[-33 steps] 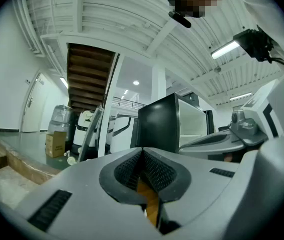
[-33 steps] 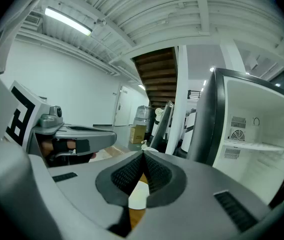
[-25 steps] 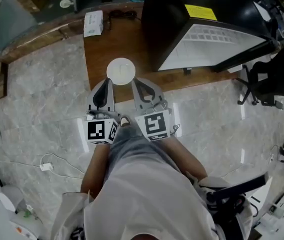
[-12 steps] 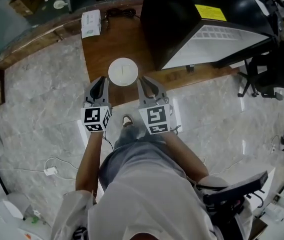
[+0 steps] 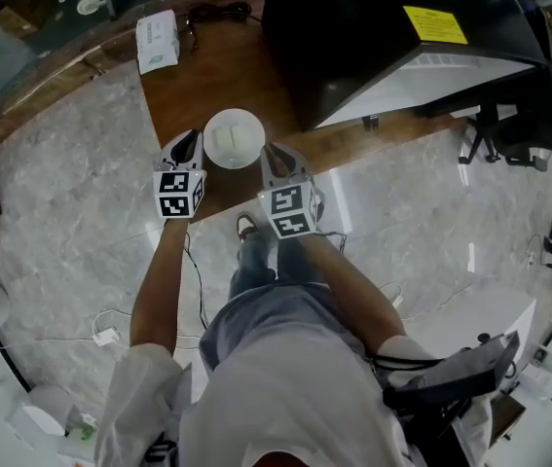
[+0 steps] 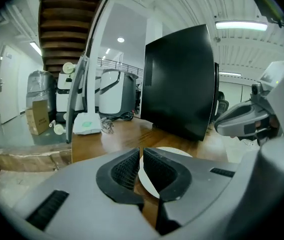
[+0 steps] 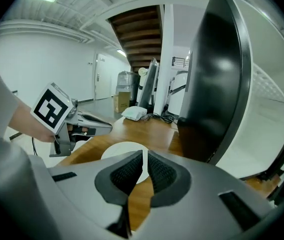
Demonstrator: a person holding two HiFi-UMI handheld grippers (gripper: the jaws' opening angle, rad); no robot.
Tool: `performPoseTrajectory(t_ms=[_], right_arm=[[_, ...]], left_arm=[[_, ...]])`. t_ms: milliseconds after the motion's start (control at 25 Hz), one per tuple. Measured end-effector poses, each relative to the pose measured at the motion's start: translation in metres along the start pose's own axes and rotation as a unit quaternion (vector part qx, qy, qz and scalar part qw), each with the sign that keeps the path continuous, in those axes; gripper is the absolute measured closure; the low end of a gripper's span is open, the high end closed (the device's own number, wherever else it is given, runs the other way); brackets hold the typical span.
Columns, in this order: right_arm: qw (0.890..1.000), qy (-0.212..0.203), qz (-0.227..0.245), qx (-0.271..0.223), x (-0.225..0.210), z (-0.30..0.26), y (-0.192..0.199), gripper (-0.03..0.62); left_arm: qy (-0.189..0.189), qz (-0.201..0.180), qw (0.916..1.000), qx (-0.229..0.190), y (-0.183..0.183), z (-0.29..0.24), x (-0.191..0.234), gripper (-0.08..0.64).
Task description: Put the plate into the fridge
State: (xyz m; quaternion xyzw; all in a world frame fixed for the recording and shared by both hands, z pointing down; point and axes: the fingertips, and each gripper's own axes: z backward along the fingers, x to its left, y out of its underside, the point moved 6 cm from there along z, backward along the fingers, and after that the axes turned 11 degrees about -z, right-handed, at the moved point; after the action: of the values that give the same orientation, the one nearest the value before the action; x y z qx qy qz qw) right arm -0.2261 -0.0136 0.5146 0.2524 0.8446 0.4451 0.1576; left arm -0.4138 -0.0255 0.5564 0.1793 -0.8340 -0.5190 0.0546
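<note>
With our left claw (image 5: 189, 141) and right claw (image 5: 269, 152) both closed on nothing beside the plate (image 5: 234, 137), we feared nudging it along the bench (image 5: 202, 71) instead of gripping.

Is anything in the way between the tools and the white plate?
No, nothing visible. The left tool is close beside the plate on its left and the right tool on its right, with only bare wooden table between.
</note>
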Motion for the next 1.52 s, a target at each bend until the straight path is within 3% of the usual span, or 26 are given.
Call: performPoseTrajectory(t_ms=[160,320,400,480,600,1000,1160,1400,1520], right_arm=[[0.999,0.011,-0.015,0.040,-0.013,-0.027,0.019,0.574],[0.996,0.013,-0.045,0.080,-0.022,-0.048,0.039,0.572],[0.992,0.010,-0.073,0.099,-0.024,-0.056,0.048,0.558],[0.987,0.001,-0.111,0.119,-0.024,-0.064,0.055,0.477],[0.977,-0.001,-0.165,0.135,-0.024,-0.077,0.064,0.474],[0.933,0.001,-0.321,0.164,-0.038,-0.089,0.075,0.473],[0.922,-0.010,-0.352,0.158,-0.041,-0.089,0.077,0.476],[0.897,-0.062,-0.406,0.162,-0.038,-0.092,0.083,0.514],[0.876,-0.109,-0.445,0.152,-0.032,-0.093,0.082,0.531]], left_arm=[[0.023,-0.002,0.9987,0.045,0.015,-0.032,0.003,0.538],[0.025,-0.003,0.9976,0.065,0.023,-0.052,0.006,0.538],[0.027,-0.010,0.9967,0.076,0.024,-0.059,0.009,0.538],[0.034,-0.019,0.9952,0.090,0.026,-0.065,0.009,0.538],[0.050,-0.028,0.9929,0.104,0.032,-0.073,0.008,0.538],[0.063,-0.060,0.9913,0.098,0.033,-0.077,0.003,0.540],[0.074,-0.055,0.9909,0.098,0.033,-0.078,0.003,0.540],[0.079,-0.057,0.9906,0.096,0.033,-0.078,0.002,0.540],[0.081,-0.057,0.9906,0.095,0.033,-0.077,0.003,0.541]])
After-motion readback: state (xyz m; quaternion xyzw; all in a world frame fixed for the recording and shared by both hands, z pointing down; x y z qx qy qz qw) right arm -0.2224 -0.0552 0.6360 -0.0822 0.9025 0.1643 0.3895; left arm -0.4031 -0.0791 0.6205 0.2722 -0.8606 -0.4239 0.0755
